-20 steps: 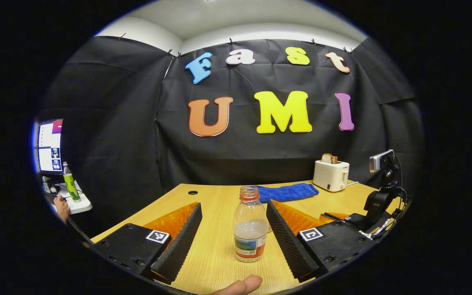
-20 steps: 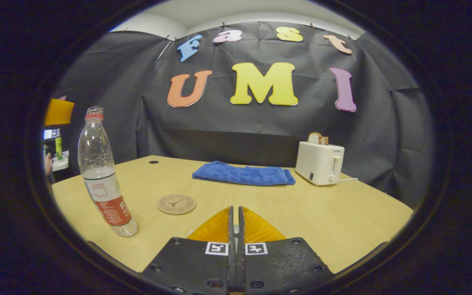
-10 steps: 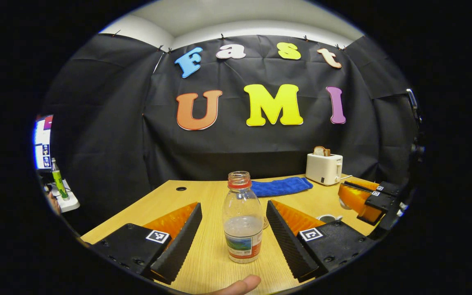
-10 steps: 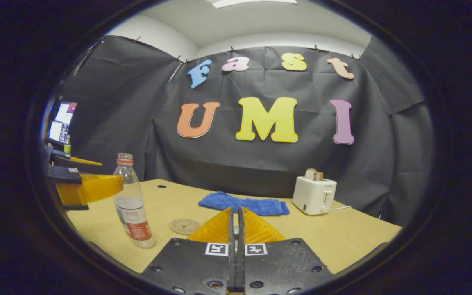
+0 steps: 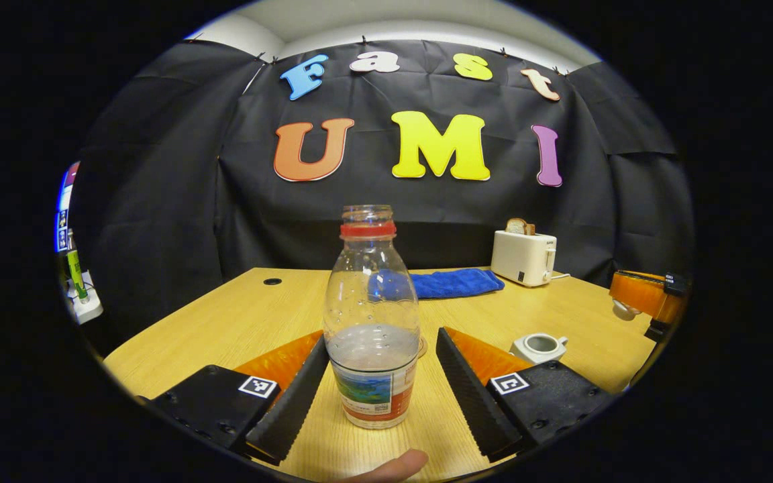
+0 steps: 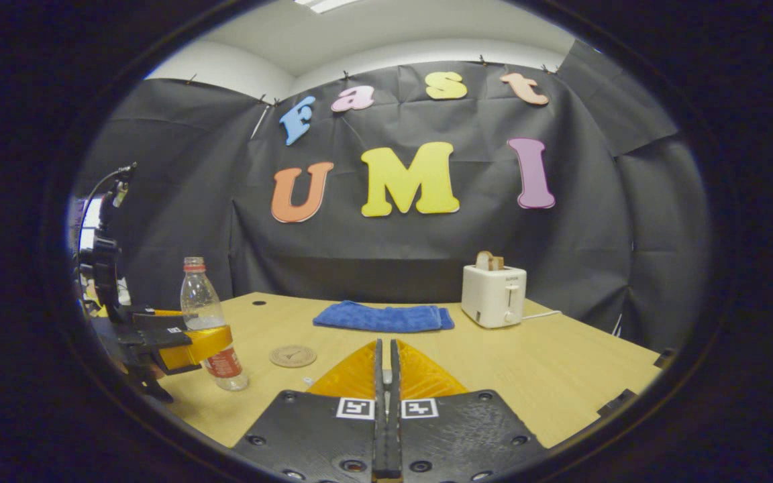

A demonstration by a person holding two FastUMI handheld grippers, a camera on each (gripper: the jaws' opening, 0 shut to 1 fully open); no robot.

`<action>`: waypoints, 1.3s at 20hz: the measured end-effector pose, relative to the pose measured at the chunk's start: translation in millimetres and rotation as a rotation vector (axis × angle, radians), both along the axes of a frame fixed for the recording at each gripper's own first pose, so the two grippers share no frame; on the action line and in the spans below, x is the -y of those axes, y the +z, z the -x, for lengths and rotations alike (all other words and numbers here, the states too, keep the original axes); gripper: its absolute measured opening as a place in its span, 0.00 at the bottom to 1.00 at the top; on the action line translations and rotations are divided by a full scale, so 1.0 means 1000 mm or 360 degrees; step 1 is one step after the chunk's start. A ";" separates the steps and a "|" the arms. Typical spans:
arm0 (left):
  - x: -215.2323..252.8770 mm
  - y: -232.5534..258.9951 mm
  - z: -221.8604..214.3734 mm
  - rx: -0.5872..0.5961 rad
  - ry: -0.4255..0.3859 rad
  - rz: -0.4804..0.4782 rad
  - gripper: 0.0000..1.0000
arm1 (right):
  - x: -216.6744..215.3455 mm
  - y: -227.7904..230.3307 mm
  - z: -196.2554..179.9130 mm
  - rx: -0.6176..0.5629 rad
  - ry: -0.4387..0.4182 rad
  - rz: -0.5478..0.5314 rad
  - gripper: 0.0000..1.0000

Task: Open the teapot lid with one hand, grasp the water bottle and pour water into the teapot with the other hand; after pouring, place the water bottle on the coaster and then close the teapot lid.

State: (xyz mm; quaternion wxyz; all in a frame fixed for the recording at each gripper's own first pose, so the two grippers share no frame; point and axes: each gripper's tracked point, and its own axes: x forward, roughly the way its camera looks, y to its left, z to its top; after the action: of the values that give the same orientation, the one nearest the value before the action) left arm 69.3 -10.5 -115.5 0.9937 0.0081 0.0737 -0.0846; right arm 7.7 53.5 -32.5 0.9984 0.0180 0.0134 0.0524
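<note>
Left gripper (image 5: 373, 382) jaws spread around the uncapped water bottle (image 5: 373, 322) on the near surface, right gripper (image 6: 384, 376) jaws pressed together; an off-centre squeeze could tip it, spilling water short of the open teapot (image 5: 538, 347).

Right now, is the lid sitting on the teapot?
No: in the left gripper view the teapot stands on the table with its round mouth open and nothing covering it.

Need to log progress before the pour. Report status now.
Left gripper open, jaws either side of water bottle, not closed on it. Right gripper shut on teapot lid, held aloft. Teapot open. Nothing in the way.
</note>
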 end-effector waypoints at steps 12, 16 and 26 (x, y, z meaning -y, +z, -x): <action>-0.011 -0.005 -0.011 -0.0003 0.0120 0.0020 0.79 | 0.045 -0.013 -0.011 -0.0072 -0.0104 -0.0047 0.00; -0.019 0.002 -0.002 -0.0053 0.0215 -0.0153 0.79 | 0.052 -0.014 -0.015 -0.0075 -0.0128 0.0007 0.00; -0.011 0.014 0.000 -0.0048 0.0237 -0.0716 0.78 | 0.061 -0.021 -0.025 -0.0139 -0.0097 -0.0040 0.00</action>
State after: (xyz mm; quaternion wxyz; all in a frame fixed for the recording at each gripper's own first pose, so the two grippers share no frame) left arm 68.8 0.9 -102.0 0.9691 0.2227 0.1058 0.0073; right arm 32.6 -7.7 -53.7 0.9977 0.0333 0.0558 0.0212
